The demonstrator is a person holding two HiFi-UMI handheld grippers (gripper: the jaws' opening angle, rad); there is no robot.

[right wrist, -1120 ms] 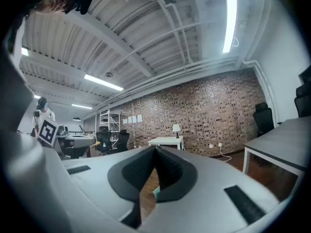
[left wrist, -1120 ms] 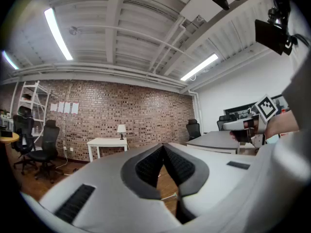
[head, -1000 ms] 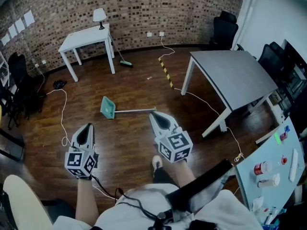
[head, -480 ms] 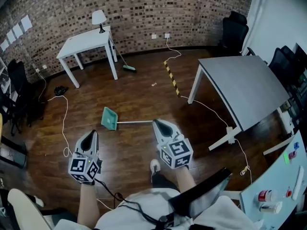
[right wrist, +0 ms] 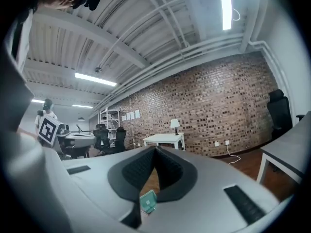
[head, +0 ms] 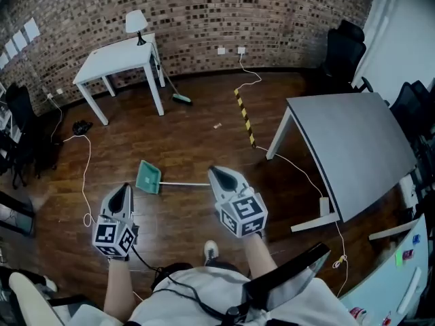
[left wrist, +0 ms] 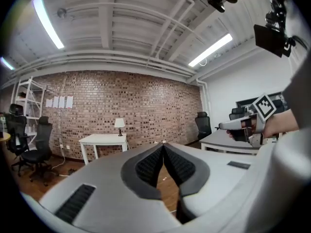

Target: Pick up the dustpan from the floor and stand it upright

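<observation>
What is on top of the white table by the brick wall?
A small white-shaded lamp stands near the back edge of the white table. Nothing hides the rest of its top in the head view.

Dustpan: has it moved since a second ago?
No. The dustpan lies flat, in the same place relative to the white cable; only the view has come closer.

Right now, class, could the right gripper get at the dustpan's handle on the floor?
Probably yes: bare floor around the dustpan, its handle runs toward the right gripper, nothing between. The shut jaws must open first.
</observation>
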